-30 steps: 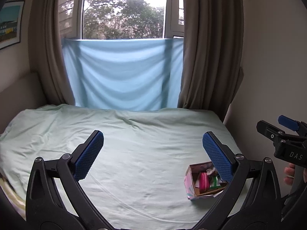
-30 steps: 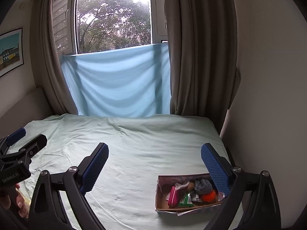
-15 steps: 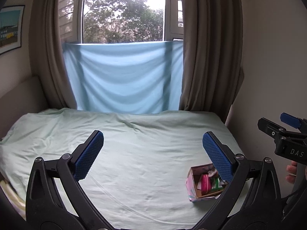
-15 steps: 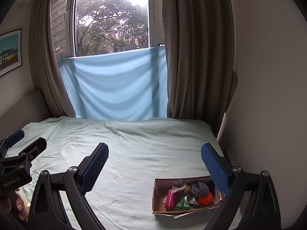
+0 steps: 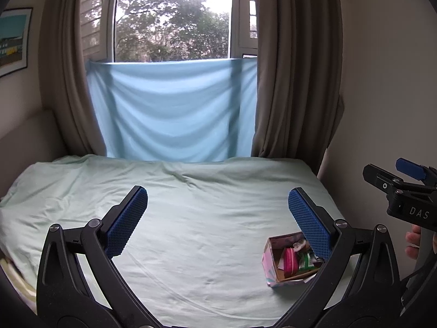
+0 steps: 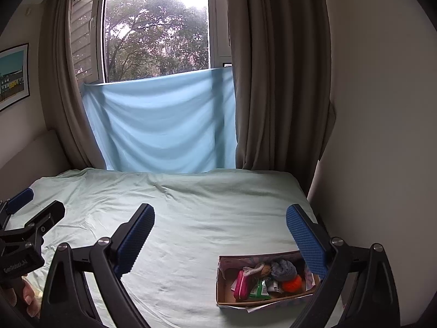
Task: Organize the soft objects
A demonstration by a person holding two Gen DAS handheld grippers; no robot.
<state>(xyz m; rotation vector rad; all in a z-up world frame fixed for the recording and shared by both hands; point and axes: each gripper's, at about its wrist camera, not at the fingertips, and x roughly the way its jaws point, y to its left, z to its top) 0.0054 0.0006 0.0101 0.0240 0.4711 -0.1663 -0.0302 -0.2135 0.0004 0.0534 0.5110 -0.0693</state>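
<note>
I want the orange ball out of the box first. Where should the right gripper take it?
Grip the orange ball across its round middle, coming from above. It sits low at the right end of the box, walls close beside it and a grey bundle behind; only the top looks open.

Bed with pale green sheet [image 5: 191, 218] fills the room, wrinkled. Window [image 5: 174, 19] behind it, trees outside, daylight. Light blue cloth [image 5: 172, 109] hung across the lower window. Taupe curtains [image 5: 295, 68] either side. Framed picture [image 5: 13, 41] on left wall; plain white wall [image 6: 382, 109] right.
</note>
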